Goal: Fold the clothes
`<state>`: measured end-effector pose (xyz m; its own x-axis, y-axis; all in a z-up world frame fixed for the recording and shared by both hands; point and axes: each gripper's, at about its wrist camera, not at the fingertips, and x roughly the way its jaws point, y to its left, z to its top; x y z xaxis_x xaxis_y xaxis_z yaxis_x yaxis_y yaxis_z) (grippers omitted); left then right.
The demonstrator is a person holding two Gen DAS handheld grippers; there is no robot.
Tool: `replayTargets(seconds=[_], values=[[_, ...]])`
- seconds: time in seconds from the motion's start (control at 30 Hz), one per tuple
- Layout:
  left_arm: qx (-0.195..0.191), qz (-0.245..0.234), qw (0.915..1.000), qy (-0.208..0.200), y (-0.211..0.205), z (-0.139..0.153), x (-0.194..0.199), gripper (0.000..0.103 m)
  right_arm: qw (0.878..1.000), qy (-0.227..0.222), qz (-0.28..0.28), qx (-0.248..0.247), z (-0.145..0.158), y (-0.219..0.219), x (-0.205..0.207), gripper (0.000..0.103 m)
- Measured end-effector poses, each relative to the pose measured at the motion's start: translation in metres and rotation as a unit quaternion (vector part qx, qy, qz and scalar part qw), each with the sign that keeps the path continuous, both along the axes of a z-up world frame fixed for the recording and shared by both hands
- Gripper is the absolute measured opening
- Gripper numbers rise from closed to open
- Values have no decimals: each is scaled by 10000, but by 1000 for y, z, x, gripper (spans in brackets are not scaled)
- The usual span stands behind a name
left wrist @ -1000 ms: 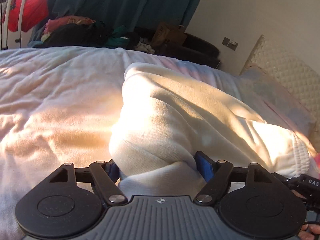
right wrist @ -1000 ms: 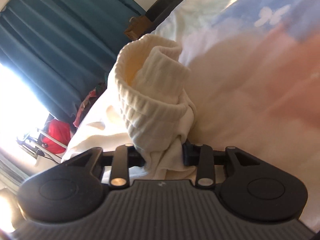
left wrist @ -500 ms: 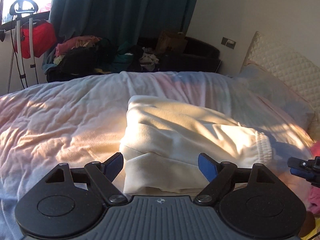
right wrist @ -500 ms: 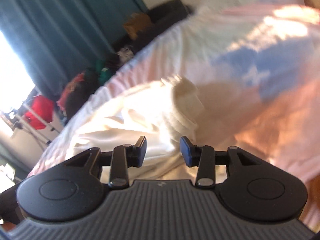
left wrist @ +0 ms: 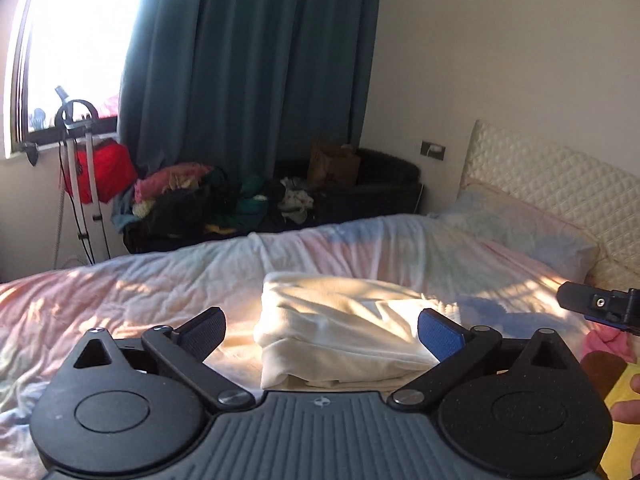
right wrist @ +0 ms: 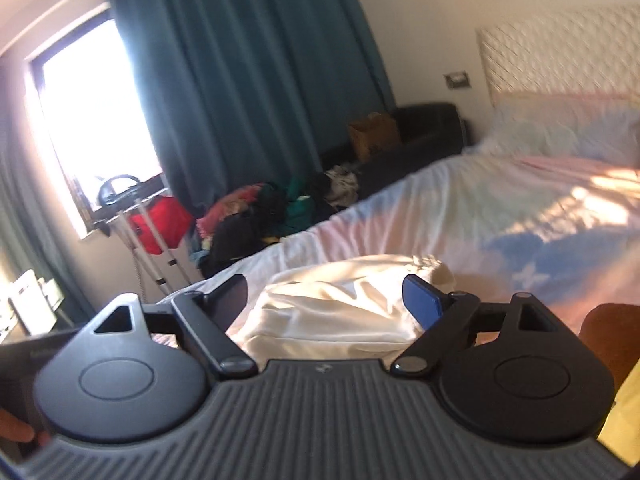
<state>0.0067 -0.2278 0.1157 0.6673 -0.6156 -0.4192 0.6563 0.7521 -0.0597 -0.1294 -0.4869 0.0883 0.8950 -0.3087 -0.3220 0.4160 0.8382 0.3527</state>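
Both hand-held grippers, left (left wrist: 322,332) and right (right wrist: 324,300), have just opened and lifted off the garment (left wrist: 344,332) (lower centre, folded); a careless regrasp could unfold it.

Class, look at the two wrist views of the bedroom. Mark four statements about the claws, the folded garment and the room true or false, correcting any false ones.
1. The cream garment lies folded on the bed. True.
2. The left claw grips the garment. False: it is open, holding nothing.
3. The right claw is open. True.
4. The curtain is red. False: it is dark teal.
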Motion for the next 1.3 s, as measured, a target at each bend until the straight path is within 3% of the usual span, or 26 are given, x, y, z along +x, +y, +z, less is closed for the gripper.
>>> replayTargets(seconds=[0.23, 0.57, 0.87, 1.3], values=[[-229, 35, 9995, -236, 35, 14, -53, 103, 9969, -51, -37, -789, 7, 49, -28, 86], [-228, -36, 9973, -700, 62, 1, -96, 103, 9944, -187, -14, -1044, -15, 85, -46, 86], [-244, 20, 9979, -601, 70, -27, -88, 103, 9916, -239, -113, -1270, -44, 102, -46, 86], [-57, -50, 9975, -698, 68, -62, -80, 103, 9906, 76, -324, -1325, -87, 103, -29, 86]])
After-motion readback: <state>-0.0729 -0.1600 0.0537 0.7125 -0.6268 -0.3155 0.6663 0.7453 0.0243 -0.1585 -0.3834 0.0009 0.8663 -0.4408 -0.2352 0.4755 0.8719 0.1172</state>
